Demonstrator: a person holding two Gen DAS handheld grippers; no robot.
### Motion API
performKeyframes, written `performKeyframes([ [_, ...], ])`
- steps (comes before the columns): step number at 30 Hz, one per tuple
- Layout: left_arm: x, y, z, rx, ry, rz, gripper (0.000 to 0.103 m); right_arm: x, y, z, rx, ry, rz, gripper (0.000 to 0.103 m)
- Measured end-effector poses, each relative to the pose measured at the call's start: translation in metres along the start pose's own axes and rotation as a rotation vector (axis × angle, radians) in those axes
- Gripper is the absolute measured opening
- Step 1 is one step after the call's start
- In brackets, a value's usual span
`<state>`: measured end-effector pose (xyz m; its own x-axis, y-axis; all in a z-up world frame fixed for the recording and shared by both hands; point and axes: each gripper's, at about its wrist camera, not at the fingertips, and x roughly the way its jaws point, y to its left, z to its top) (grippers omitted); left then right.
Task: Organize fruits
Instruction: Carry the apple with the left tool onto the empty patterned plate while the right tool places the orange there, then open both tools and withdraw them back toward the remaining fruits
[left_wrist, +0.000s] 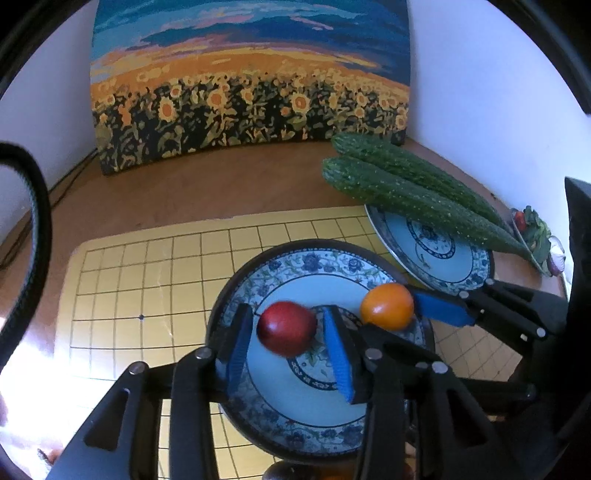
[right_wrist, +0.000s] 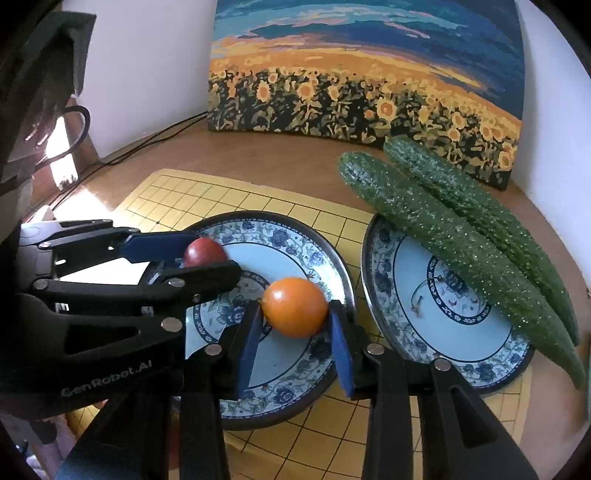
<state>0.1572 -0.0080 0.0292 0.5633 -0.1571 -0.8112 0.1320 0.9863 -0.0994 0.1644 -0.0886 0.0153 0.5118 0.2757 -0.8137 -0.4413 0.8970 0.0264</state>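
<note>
My left gripper (left_wrist: 286, 325) holds a red fruit (left_wrist: 286, 328) between its blue pads, over the near blue-patterned plate (left_wrist: 295, 266). My right gripper (right_wrist: 295, 314) is shut on an orange fruit (right_wrist: 294, 307) over the same plate (right_wrist: 288, 240). The orange fruit also shows in the left wrist view (left_wrist: 387, 305), held by the right gripper's fingers (left_wrist: 439, 306). The red fruit (right_wrist: 205, 251) shows in the right wrist view inside the left gripper's fingers (right_wrist: 155, 243). Two cucumbers (right_wrist: 454, 236) lie across a second patterned plate (right_wrist: 436, 332) to the right.
Both plates stand on a yellow grid board (left_wrist: 147, 280) on a brown table (left_wrist: 221, 184). A sunflower painting (left_wrist: 251, 81) leans on the wall behind. Cables (right_wrist: 147, 144) run at the far left. A small dish of mixed items (left_wrist: 535, 232) sits at the far right.
</note>
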Motion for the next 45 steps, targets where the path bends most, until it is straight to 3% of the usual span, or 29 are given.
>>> performKeyframes([
  [9, -0.018, 0.005, -0.003, -0.003, -0.018, 0.000, 0.051, -0.018, -0.004, 0.000, 0.027, -0.037, 0.000, 0.057],
  [31, -0.074, 0.010, -0.050, -0.055, -0.037, -0.017, 0.052, -0.077, 0.007, -0.042, 0.125, -0.064, 0.015, 0.058],
  [45, -0.060, 0.018, -0.072, -0.114, 0.020, -0.048, 0.052, -0.082, 0.016, -0.072, 0.166, -0.038, 0.012, 0.058],
])
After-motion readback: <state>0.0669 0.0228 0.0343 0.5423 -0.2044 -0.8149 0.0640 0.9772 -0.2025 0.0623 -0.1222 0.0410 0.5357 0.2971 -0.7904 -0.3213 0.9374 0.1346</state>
